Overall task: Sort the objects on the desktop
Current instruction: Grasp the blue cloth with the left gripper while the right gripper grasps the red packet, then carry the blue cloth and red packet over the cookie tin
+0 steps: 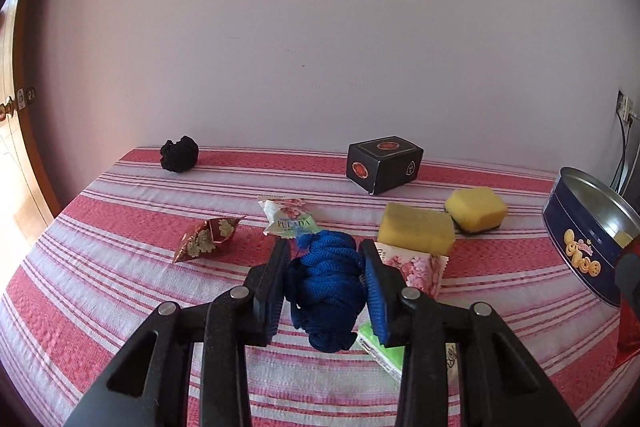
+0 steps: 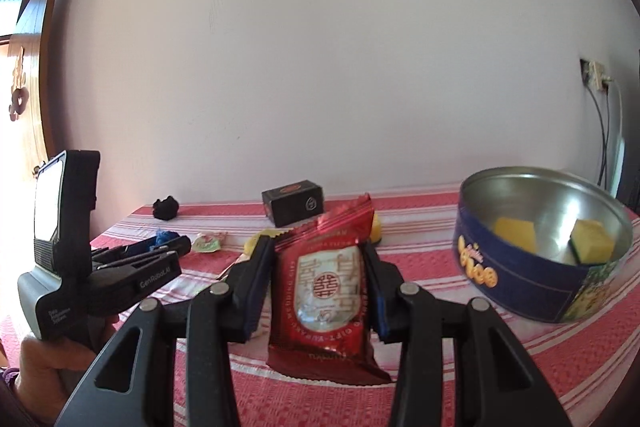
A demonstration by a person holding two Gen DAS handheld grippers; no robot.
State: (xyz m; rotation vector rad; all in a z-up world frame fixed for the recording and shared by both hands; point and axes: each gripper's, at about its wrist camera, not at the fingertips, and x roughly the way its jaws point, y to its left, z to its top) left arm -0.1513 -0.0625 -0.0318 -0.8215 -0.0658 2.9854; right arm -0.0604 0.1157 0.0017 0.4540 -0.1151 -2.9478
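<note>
From my left wrist: my left gripper [image 1: 324, 283] is clamped on a blue bundle of cord [image 1: 326, 287], lifted above the middle of the striped tablecloth [image 1: 100, 267]. Unsorted things lie around: a black cord bundle [image 1: 179, 153] at the far left corner, a black box [image 1: 384, 164] near the far edge, two yellow sponges [image 1: 416, 233], a folded red paper [image 1: 208, 239] and snack packets [image 1: 290, 221]. The blue tin [image 1: 576, 247] stands at the right edge.

From my right wrist: my right gripper [image 2: 318, 291] squeezes a red snack packet [image 2: 324, 291], held up near the tin, which already holds two sponges [image 2: 592, 241]. I judge the sorting barely begun; most things are still left.
</note>
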